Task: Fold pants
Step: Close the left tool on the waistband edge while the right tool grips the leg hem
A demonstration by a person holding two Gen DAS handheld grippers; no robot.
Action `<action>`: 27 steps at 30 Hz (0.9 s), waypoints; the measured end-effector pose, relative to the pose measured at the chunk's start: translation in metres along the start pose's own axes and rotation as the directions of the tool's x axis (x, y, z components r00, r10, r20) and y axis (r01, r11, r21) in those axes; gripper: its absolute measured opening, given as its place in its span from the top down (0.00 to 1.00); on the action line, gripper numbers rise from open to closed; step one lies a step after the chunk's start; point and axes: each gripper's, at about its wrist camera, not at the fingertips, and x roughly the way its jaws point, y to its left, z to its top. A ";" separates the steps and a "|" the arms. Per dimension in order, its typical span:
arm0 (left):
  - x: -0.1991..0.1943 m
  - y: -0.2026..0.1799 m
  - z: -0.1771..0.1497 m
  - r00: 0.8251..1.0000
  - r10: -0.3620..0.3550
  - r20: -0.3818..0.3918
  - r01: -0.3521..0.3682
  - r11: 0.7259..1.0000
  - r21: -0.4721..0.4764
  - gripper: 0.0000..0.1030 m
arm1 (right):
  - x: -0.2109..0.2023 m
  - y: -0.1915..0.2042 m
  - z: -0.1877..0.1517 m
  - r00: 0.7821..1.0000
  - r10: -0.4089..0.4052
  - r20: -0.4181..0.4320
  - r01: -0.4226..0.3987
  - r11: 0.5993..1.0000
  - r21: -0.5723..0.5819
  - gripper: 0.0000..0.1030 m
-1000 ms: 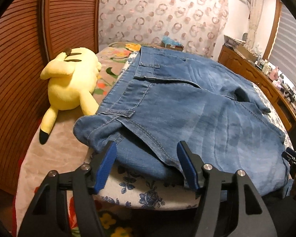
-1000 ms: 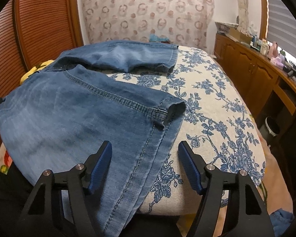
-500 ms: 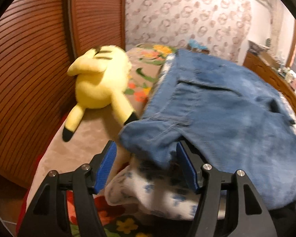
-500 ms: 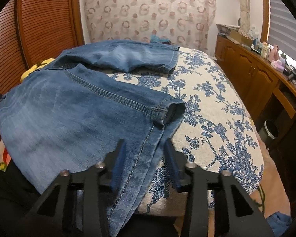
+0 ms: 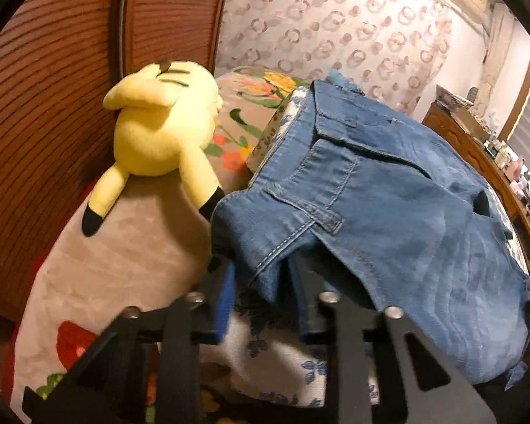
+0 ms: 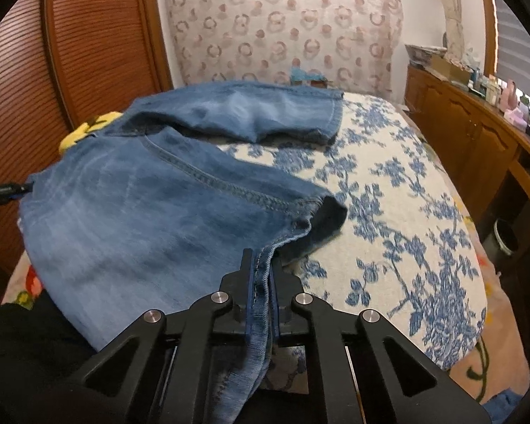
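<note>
Blue denim pants (image 5: 388, 212) lie spread over a bed with a blue floral cover (image 6: 406, 212). In the left wrist view my left gripper (image 5: 263, 282) has its jaws narrowed around the near waistband corner, with denim hanging between the blue pads. In the right wrist view the pants (image 6: 159, 219) fill the left half, one leg folded across the far side. My right gripper (image 6: 263, 275) is shut on the hem seam of the near leg.
A yellow plush toy (image 5: 159, 134) lies on the grey flowered blanket (image 5: 123, 247) left of the pants, beside a wooden slatted wardrobe (image 5: 46, 106). A wooden dresser (image 6: 477, 141) with bottles runs along the right. A bin (image 6: 505, 236) stands by the bed's right side.
My right gripper closed from open onto the near leg's hem. My left gripper moved left and forward to the waistband corner and narrowed its jaws around it.
</note>
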 end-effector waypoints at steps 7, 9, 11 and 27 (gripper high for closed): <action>-0.033 -0.024 0.018 0.995 -0.016 0.101 0.009 0.997 0.072 0.90 | -0.014 0.006 0.030 0.997 0.025 0.071 -0.022 0.999 -0.039 0.96; -0.041 -0.032 0.027 0.992 -0.032 0.125 0.021 0.995 0.093 0.91 | -0.017 0.008 0.044 0.995 0.034 0.096 -0.029 0.998 -0.053 0.96; -0.047 -0.040 0.037 0.988 -0.046 0.146 0.030 0.993 0.111 0.91 | -0.019 0.012 0.056 0.992 0.037 0.118 -0.029 0.997 -0.070 0.96; -0.051 -0.082 0.063 0.979 -0.082 0.189 0.045 0.981 0.191 0.91 | 0.081 0.037 0.129 0.998 0.066 0.016 -0.063 0.988 -0.140 0.96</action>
